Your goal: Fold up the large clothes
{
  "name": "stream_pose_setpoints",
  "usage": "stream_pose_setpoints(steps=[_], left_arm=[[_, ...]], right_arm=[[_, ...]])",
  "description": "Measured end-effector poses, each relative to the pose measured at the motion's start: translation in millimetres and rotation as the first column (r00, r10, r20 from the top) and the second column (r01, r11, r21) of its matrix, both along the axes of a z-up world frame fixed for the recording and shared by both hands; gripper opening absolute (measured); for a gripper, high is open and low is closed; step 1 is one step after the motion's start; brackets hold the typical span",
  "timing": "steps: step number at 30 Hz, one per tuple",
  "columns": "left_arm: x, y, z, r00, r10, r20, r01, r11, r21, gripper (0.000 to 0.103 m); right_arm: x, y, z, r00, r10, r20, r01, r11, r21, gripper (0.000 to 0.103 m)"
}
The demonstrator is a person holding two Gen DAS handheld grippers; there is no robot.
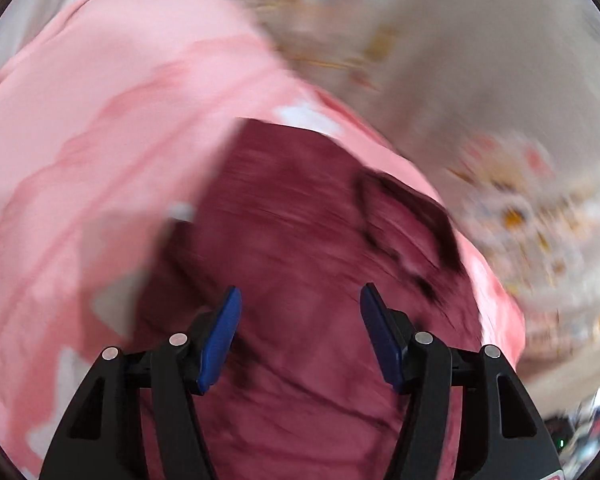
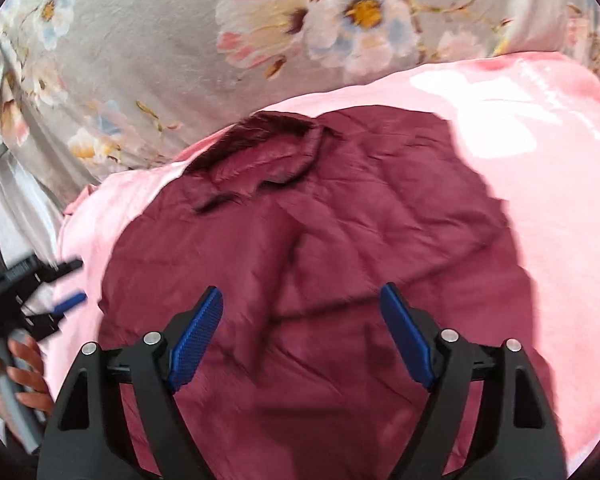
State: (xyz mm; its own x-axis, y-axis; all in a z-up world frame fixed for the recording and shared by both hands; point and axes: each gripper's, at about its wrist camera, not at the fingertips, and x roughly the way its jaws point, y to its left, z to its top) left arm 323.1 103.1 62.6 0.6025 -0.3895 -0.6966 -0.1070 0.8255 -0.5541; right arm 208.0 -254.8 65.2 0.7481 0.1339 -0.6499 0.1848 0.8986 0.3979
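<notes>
A dark maroon garment [image 1: 300, 220] [image 2: 320, 220] lies spread, wrinkled, on top of a pink cloth [image 1: 100, 120] [image 2: 540, 200]. Its collar [image 2: 268, 136] points toward the far side. The left wrist view is blurred. My left gripper [image 1: 300, 292] hovers over the maroon fabric, open, with nothing between its blue pads. In the right wrist view the left gripper [image 2: 74, 282] shows at the left edge over the pink cloth, held by a hand [image 2: 28, 364]. My right gripper [image 2: 301, 290] stands open above the near part of the maroon garment, its pads apart from the cloth.
A grey bedsheet with a flower print [image 2: 180, 60] [image 1: 460, 60] stretches beyond the clothes. White fabric folds [image 2: 16, 200] lie at the left edge. Dark clutter [image 1: 588, 432] shows at the lower right of the left wrist view.
</notes>
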Motion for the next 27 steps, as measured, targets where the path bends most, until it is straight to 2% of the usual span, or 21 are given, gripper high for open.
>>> stream_pose_setpoints(steps=[2, 4, 6, 8, 9, 10, 11, 12, 14, 15, 17, 18, 23, 27], left_arm=[[11.3, 25.2, -17.3, 0.997, 0.063, -0.044, -0.064, 0.998, -0.029, 0.060], [18.7, 38.2, -30.4, 0.993, 0.086, -0.079, -0.091, 0.994, -0.054, 0.060], [21.6, 44.7, -41.2, 0.991, 0.087, -0.102, -0.094, 0.994, -0.059, 0.059], [25.9, 41.5, -49.9, 0.990, 0.078, -0.118, -0.083, 0.996, -0.042, 0.058], [27.0, 40.0, -53.1, 0.990, 0.078, -0.122, -0.082, 0.996, -0.028, 0.058], [29.9, 36.6, -54.9, 0.989, 0.079, -0.121, -0.082, 0.996, -0.019, 0.058], [30.1, 36.3, -56.1, 0.990, 0.080, -0.118, -0.082, 0.997, -0.010, 0.058], [30.5, 35.2, -56.5, 0.990, 0.082, -0.114, -0.082, 0.997, 0.000, 0.058], [31.3, 34.4, -55.5, 0.991, 0.084, -0.104, -0.082, 0.996, 0.030, 0.058], [31.5, 35.0, -55.2, 0.991, 0.088, -0.103, -0.084, 0.996, 0.039, 0.058], [29.2, 35.9, -52.8, 0.990, 0.093, -0.107, -0.090, 0.995, 0.031, 0.057], [26.3, 37.3, -50.0, 0.990, 0.100, -0.104, -0.099, 0.995, 0.012, 0.057], [24.6, 30.7, -39.6, 0.993, 0.080, -0.086, -0.085, 0.995, -0.045, 0.057], [35.7, 26.8, -52.9, 0.987, 0.081, -0.140, -0.090, 0.994, -0.064, 0.057]], right_arm=[[12.8, 13.2, -5.3, 0.999, 0.030, -0.028, -0.030, 1.000, 0.009, 0.079], [16.3, 33.3, -9.8, 0.997, 0.063, -0.039, -0.065, 0.997, -0.032, 0.080], [15.8, 50.9, -14.1, 0.995, 0.098, -0.037, -0.101, 0.991, -0.088, 0.090], [17.3, 69.8, -20.2, 0.990, 0.126, -0.061, -0.137, 0.963, -0.231, 0.090], [19.8, 72.2, -22.3, 0.992, 0.104, -0.075, -0.123, 0.933, -0.338, 0.088], [21.8, 63.5, -22.1, 0.996, 0.056, -0.073, -0.080, 0.920, -0.384, 0.087], [22.7, 48.3, -21.1, 0.998, 0.004, -0.069, -0.030, 0.921, -0.389, 0.087], [22.6, 31.2, -19.8, 0.997, -0.051, -0.064, 0.023, 0.926, -0.378, 0.086], [12.6, -23.9, -14.0, 0.972, -0.230, -0.049, 0.205, 0.931, -0.303, 0.086], [0.9, -54.7, -11.1, 0.949, -0.311, -0.043, 0.295, 0.929, -0.224, 0.086], [-15.7, -85.9, -8.4, 0.936, -0.349, -0.034, 0.346, 0.935, -0.084, 0.087], [-21.1, -93.4, -6.7, 0.939, -0.342, -0.030, 0.341, 0.940, -0.029, 0.087], [-20.4, -79.9, -6.9, 0.976, -0.213, -0.041, 0.216, 0.973, 0.079, 0.087], [-1.9, -62.7, -31.8, 0.975, -0.177, -0.131, 0.184, 0.982, 0.043, 0.087]])
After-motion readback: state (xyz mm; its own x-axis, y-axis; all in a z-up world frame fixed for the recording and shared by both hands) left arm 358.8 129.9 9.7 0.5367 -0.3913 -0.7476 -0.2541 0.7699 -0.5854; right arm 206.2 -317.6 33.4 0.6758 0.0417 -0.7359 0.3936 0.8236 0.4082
